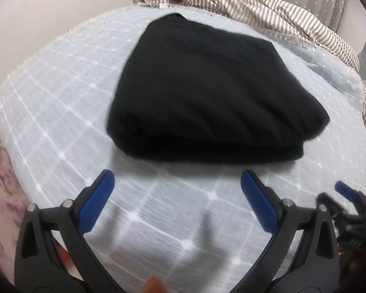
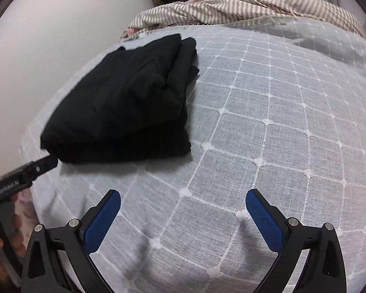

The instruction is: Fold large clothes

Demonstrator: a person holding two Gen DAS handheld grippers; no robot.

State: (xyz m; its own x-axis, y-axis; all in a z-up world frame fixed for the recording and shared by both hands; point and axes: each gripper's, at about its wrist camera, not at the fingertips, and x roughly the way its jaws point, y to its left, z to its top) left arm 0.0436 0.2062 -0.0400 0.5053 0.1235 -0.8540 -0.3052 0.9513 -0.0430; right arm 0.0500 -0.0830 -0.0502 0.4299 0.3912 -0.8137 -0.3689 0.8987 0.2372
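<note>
the black garment (image 1: 207, 92) sits folded into a thick, compact bundle on the pale blue checked cover (image 1: 61, 112), and both tools are off it. the left gripper (image 1: 178, 200) hangs just short of the bundle's near edge, blue pads spread as wide as they go, nothing between them. the right gripper (image 2: 183, 217) is the same story: jaws fully apart, only bare cover between them, the bundle up and to its left.

by the look of it the fold is about done, so the risk now is undoing it. the near edge is a stack of loose layers; a finger brushing that edge could snag the top layer and drag it open. the two tools are also close together beside the bundle and could knock each other.

the left wrist view shows the bundle's top face and rounded front, plus a blurred tip of the other tool at right. the right wrist view gives what that one hides: the bundle's far-right side, with uneven stacked edges poking out, and the left tool's finger close to the bundle's near-left corner; whether it touches i cannot tell. the striped bedding (image 2: 244, 2) lies beyond the bundle.
</note>
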